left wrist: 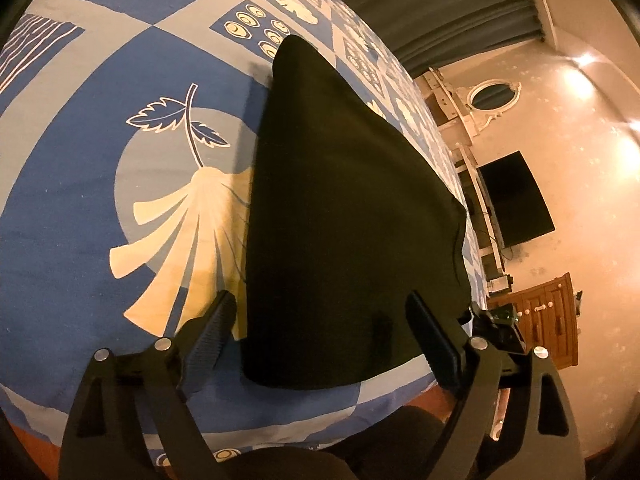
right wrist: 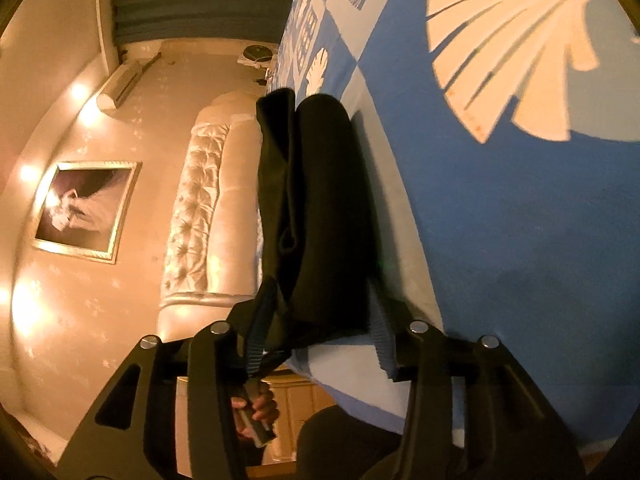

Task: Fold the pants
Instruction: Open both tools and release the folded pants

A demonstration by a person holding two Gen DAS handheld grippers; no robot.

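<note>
The black pants (left wrist: pixel 340 216) lie folded on the bed, a matte, soft slab tapering away from me, their near edge close to the bed's near side. My left gripper (left wrist: pixel 324 336) stands wide apart, its ribbed black pads clear of the cloth on both sides. My right gripper (right wrist: pixel 320 336) straddles the folded edge (right wrist: pixel 320 208), blue-ribbed pads parted, not pressing. Beneath is a smooth blue bedspread (left wrist: pixel 80 128) printed with cream leaves.

Bed (left wrist: pixel 80 184) under a blue leaf-print bedspread (left wrist: pixel 132 92); folded black pants (left wrist: pixel 340 220) lie on it
</note>
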